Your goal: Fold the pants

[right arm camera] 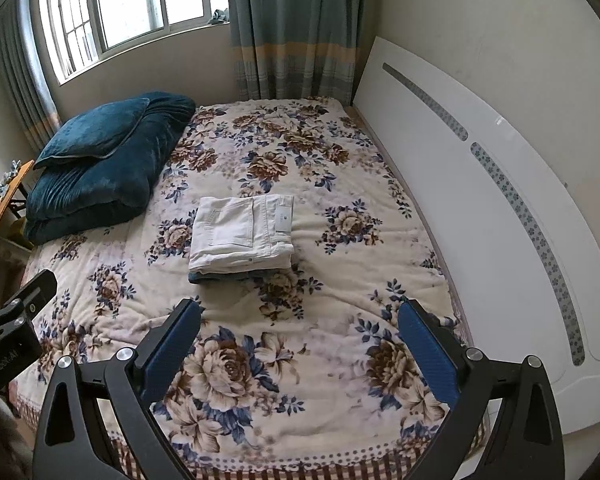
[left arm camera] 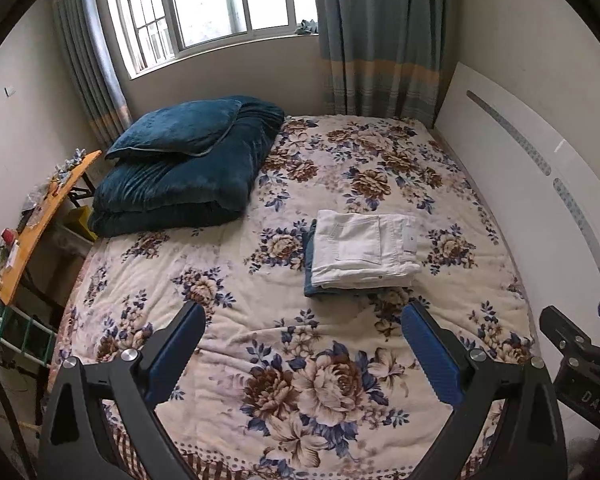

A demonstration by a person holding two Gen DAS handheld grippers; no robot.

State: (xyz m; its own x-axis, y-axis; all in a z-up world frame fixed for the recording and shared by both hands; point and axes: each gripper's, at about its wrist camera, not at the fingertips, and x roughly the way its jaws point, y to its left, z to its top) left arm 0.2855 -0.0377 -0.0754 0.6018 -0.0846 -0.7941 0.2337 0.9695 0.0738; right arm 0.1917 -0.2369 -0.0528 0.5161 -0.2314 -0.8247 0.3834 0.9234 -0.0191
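Currently both my tools hang over the near end of the bed (left arm camera: 228, 288), nothing held. Going left to right:

Far left, an orange side table (left arm camera: 40, 216) with small clutter, too small to identify. Next, a dark teal quilt (left arm camera: 180, 184) folded with a pillow (left arm camera: 176, 128) on top, at the bed's far-left corner.

My left gripper (left arm camera: 304, 320): fingers spread wide, empty, over the flowered bedspread. Beyond it and slightly right, the white pants (left arm camera: 360, 248) lie as a tidy rectangle, back pocket up, stacked on a folded blue garment (left arm camera: 309, 264) that shows at the left and front edges. Looks like jeans, can't confirm.

My right gripper (right arm camera: 300, 318): also spread, empty, well apart from the stack. Far right, the white headboard (right arm camera: 500, 184) runs along the bed.

Step judgement: the white pair looks fully folded and stacked, so this is either the end of the task or the gap between items. No unfolded pants in either view. The next move, if any, calls for finding another pair outside the frame, or at most squaring the stack's edges; both grippers are already open for a pinch.

Writing: the right gripper's body, seen from the left camera, shows "DAS", rest cut off. A small patch on the pants' waistband carries a mark, unreadable. Lettering on the left gripper body in the right view is blurred.
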